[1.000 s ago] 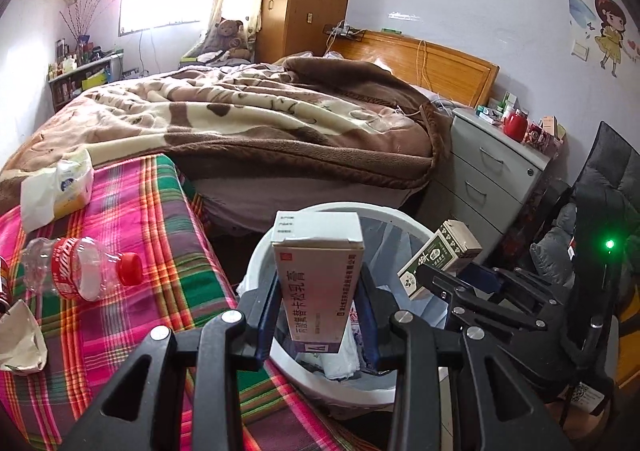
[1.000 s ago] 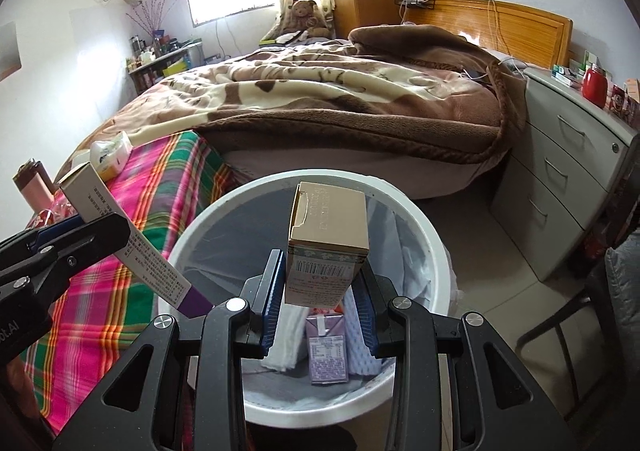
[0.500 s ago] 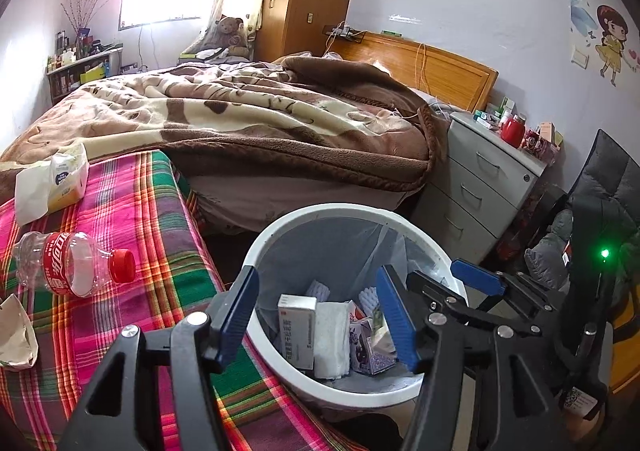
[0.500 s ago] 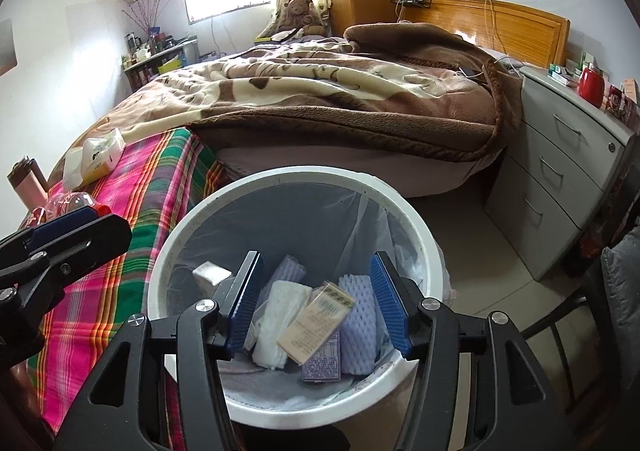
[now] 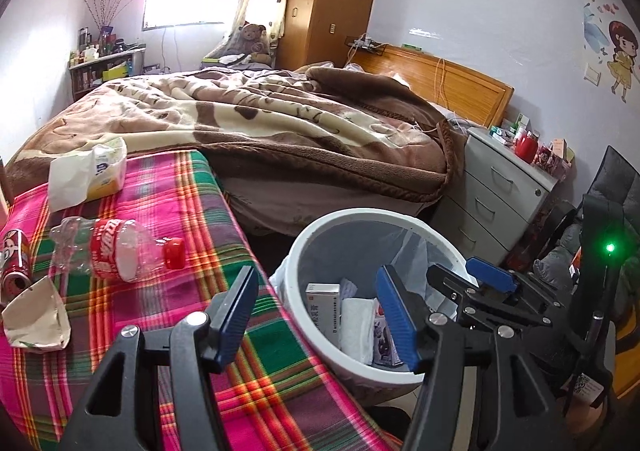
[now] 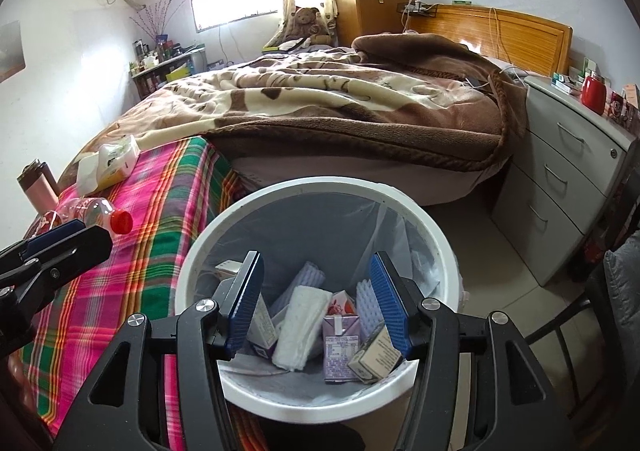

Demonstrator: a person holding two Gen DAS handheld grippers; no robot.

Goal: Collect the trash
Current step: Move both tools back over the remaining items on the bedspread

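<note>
Both pairs of fingers point(image 6: 251, 303) are spread, gripping nothing. Right gripper point(image 6: 316, 301) hangs over the one white bin point(image 6: 436, 247); boxes and a carton lie below. Left gripper's point(image 5: 318, 315) left: one bottle point(image 5: 120, 251), one can point(image 5: 14, 261) on the counter point(image 5: 168, 191).

L wrist cam: tilted down, close over plaid table point(image 5: 192, 211) edge, bin point(image 5: 320, 235) lower right. R wrist cam: tilted down, right above bin point(image 6: 432, 235), looking into it. Both face the bed point(image 5: 260, 123) & window wall. Shared: bin, table, bed, dresser point(image 6: 568, 155).
</note>
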